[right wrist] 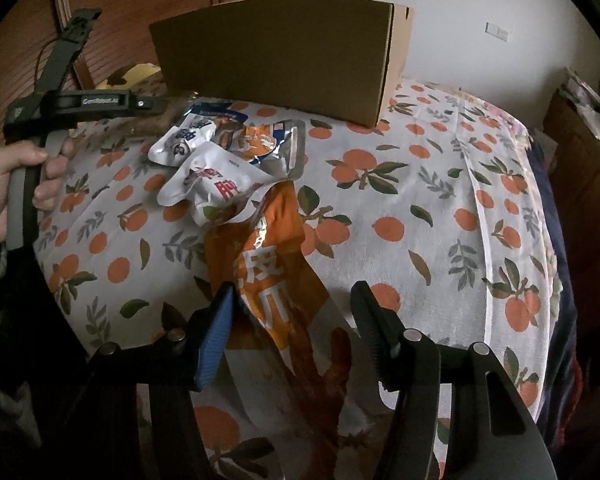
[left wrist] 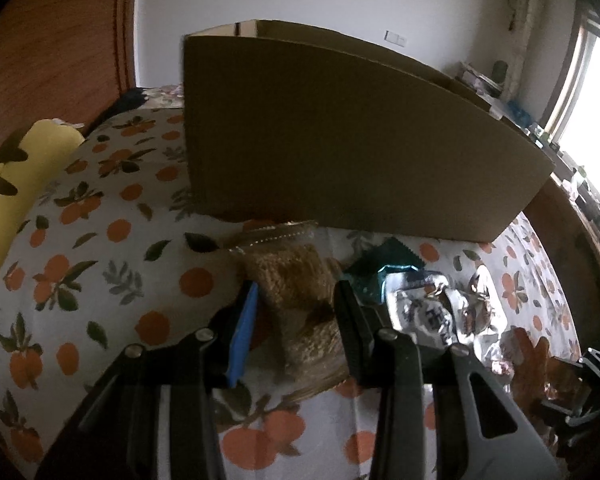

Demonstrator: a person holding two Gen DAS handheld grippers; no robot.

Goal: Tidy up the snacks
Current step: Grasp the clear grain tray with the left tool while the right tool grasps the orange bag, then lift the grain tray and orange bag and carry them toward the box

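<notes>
On the bed (right wrist: 420, 208), spread with an orange-print sheet, the snacks lay in a loose heap near the front of a cardboard box (right wrist: 276, 60) that stood toward the far edge. The left claw (left wrist: 296, 316) was clenched on a clear packet of brown biscuit (left wrist: 296, 280), both pads pressing its sides. The right claw (right wrist: 296, 332) straddled the lower end of an orange bag (right wrist: 276, 272). Its blue pad lay against the bag's edge, but the black one stood clear, so it was not yet a hold. Two or three white pouches (right wrist: 220, 184) lay just beyond the bag's top, which touched the nearest one.

To do this well, I judged, the right claw should close squarely across the bag's flat width, low enough to catch the film rather than skid off it, and lift straight so the white pouches were not dragged along. The biscuit packet then had to clear the box's near wall before being let go.

The inside of the box was hidden from both cameras. In the dim left view a green wrapper (left wrist: 384, 260) and crumpled silver packets (left wrist: 432, 312) were hard to read. A yellow cushion (left wrist: 28, 168) sat at the bed's left edge, partly cut off.
</notes>
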